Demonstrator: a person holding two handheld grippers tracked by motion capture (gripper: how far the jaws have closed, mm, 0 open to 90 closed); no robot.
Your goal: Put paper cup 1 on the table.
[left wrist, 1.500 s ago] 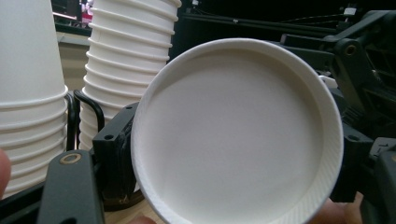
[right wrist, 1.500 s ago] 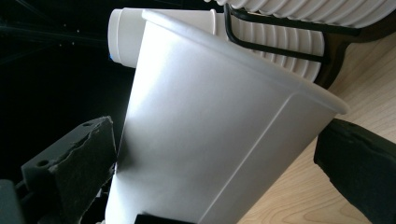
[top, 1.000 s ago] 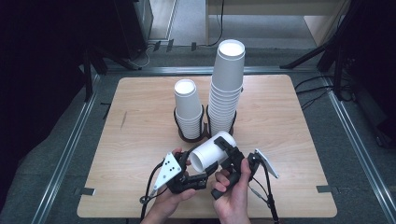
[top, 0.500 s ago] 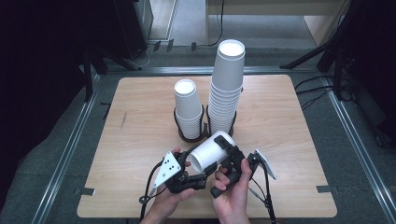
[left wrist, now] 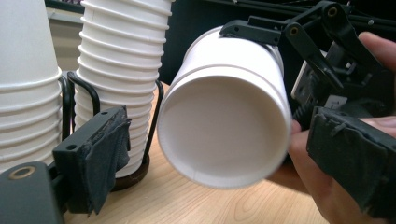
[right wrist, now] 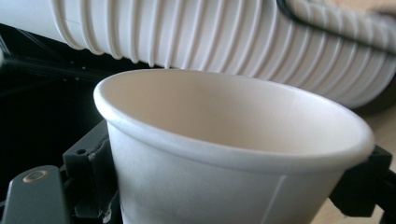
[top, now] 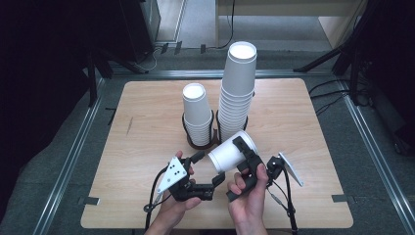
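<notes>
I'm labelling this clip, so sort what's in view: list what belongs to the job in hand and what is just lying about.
In the job:
- single paper cup, held in the right tongs
- left tongs, open beside it
- short cup stack
- tall cup stack
- wire holder

Lying about:
- cables on the floor

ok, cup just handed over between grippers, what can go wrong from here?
1. The right gripper clamps the loose cup across its thin side wall; it may dent or slip.
2. The left gripper, jaws just opened, flanks the cup's base; pulling away could knock it.
3. The cup is held sideways close to the tall stack and short stack in their holder; a careless swing may topple them.
</notes>
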